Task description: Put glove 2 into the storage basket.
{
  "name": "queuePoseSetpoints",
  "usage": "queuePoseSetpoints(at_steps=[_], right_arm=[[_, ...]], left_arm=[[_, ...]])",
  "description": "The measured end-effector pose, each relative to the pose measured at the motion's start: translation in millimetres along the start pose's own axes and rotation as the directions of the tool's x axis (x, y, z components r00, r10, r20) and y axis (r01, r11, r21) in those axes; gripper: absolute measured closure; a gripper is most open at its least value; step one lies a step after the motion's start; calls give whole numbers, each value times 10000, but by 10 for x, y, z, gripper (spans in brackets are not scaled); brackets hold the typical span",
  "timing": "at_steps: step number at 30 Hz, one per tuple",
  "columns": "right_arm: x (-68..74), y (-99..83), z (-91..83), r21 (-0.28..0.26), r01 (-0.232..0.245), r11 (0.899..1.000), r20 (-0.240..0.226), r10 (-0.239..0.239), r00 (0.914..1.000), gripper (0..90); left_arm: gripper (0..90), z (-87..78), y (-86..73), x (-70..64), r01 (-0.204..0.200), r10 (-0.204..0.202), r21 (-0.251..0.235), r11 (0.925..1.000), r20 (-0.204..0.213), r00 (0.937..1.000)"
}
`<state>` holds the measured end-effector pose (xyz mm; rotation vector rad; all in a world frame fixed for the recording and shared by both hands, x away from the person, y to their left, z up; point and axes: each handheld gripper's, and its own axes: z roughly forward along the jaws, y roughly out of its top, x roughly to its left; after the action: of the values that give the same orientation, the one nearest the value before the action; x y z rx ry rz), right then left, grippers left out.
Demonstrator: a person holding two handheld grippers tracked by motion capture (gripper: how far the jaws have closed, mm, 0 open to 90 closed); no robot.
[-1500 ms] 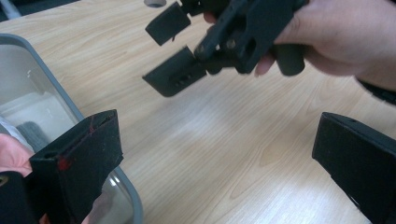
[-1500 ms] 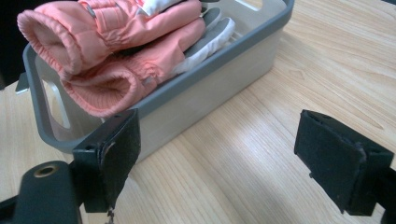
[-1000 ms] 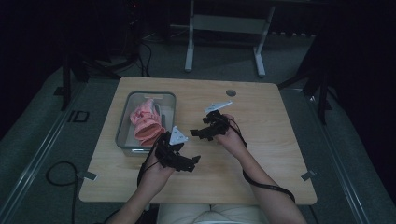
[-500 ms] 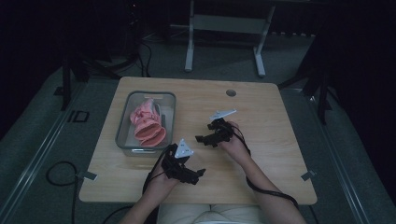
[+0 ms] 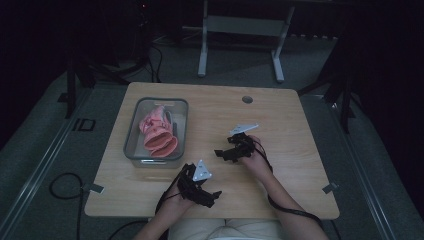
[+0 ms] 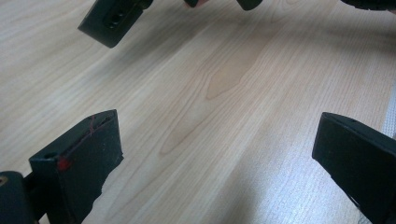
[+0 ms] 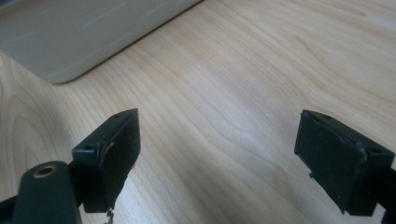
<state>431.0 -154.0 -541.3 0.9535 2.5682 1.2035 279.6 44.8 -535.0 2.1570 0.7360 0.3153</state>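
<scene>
High view: crumpled pink cloth already in clear plastic bin; left gripper and right gripper spread wide, empty, nothing apparently left.

The desk is pale wood-grain laminate, smooth with a soft sheen. At the left of the high view sits a clear plastic tub, glossy at its rim, holding soft pink cloth — matt and crumpled. The fingers are matt black plastic, their edges scuffed and rough.
</scene>
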Motion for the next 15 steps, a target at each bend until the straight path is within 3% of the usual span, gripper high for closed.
queuePoseSetpoints(at_steps=[7, 9, 15], right_arm=[[-22, -84, -4, -62, 129, 9999, 155, -128, 9998, 140], [-28, -117, -14, -234, 91, 9997, 260, -85, 9996, 140], [-35, -178, -35, -462, 343, 9983, 378, -325, 9988, 140]], left_arm=[[12, 33, -39, -8, -88, 88, -33, 10000, -96, 9999], [12, 62, -79, -25, -416, 416, -11, 9991, -266, 9988], [11, 99, -122, -28, -456, 458, 100, 9989, -230, 9987]])
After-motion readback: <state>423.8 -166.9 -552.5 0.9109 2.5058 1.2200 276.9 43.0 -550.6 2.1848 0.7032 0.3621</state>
